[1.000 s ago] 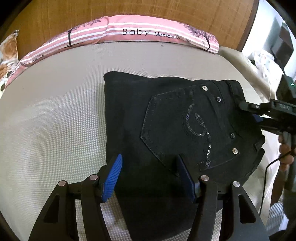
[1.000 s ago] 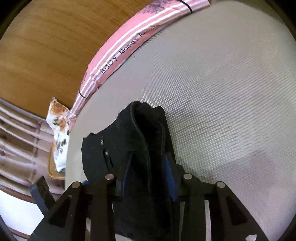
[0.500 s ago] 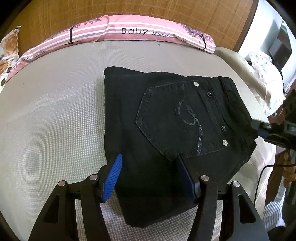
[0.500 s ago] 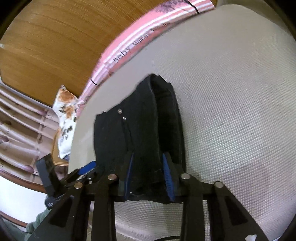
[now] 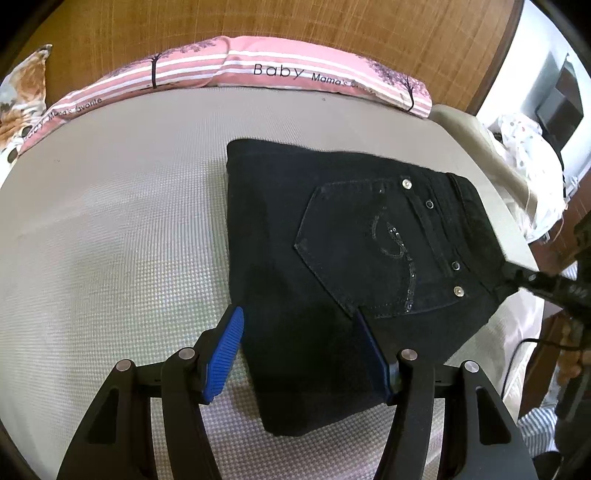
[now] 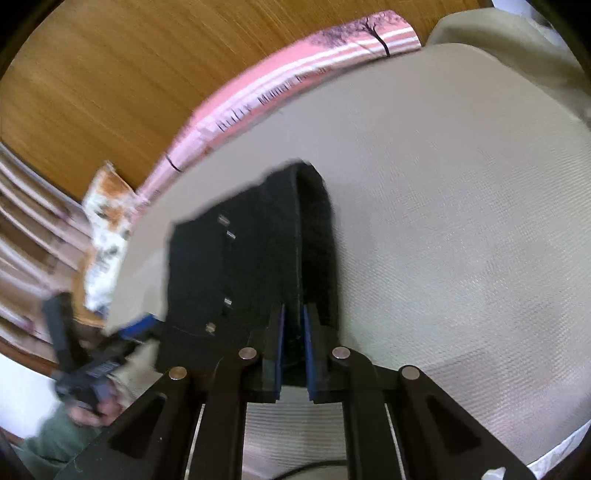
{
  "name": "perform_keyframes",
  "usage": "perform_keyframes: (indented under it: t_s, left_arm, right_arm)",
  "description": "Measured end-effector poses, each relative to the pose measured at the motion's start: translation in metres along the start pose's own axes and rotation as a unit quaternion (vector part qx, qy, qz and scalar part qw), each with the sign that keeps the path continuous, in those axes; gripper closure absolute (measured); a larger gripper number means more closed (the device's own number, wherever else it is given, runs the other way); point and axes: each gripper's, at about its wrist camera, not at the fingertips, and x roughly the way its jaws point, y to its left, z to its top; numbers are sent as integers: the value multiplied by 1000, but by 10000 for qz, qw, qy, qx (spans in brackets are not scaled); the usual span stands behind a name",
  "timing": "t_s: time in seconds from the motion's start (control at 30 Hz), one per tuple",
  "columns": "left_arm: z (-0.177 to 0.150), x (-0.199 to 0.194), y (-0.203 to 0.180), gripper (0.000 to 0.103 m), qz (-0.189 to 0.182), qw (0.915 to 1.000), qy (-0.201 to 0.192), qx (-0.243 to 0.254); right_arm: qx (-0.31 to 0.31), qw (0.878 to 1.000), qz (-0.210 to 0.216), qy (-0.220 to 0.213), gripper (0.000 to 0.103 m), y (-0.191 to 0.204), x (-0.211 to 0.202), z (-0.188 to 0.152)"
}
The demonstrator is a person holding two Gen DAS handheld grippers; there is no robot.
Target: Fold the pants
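The black pants (image 5: 332, 240) lie folded on the beige mattress (image 5: 110, 221), back pocket up. My left gripper (image 5: 298, 315) is open over their near end. Its left blue pad (image 5: 225, 350) sits just off the cloth's left edge, and its right pad (image 5: 373, 354) rests on top of the cloth. From the right side my right gripper (image 5: 517, 277) reaches in at the waistband corner. In its own view that gripper (image 6: 293, 314) has its jaws closing tight on a thin upright fold of the pants (image 6: 240, 266). The left gripper (image 6: 138, 326) shows blurred at the left there.
A pink striped pillow (image 5: 295, 70) lies along the wooden headboard (image 5: 258, 22), with a floral cushion (image 5: 22, 96) at the far left. The mattress edge drops off close to the pants on the right (image 5: 517, 229), where a cable (image 5: 517, 354) hangs. A hand (image 6: 96, 406) holds the left gripper.
The right gripper's jaws have narrowed onto the waistband fold, and it has drawn back toward the bed's edge. The left gripper has backed off slightly, so the pants' near edge now shows.
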Motion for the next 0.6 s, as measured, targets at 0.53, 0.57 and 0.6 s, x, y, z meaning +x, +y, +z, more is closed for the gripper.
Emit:
perform_keyframes:
  t_s: [0.53, 0.57, 0.6]
  left_arm:
    - [-10, 22, -2, 36, 359, 9990, 264, 101]
    - [-10, 22, -3, 36, 386, 9989, 256, 118]
    - [-10, 21, -4, 36, 428, 9987, 242, 148]
  right_arm:
    - [145, 9997, -160, 93, 90, -8, 12, -3]
    - [157, 9997, -181, 99, 87, -8, 12, -3]
    - [166, 9996, -206, 102, 81, -7, 12, -2]
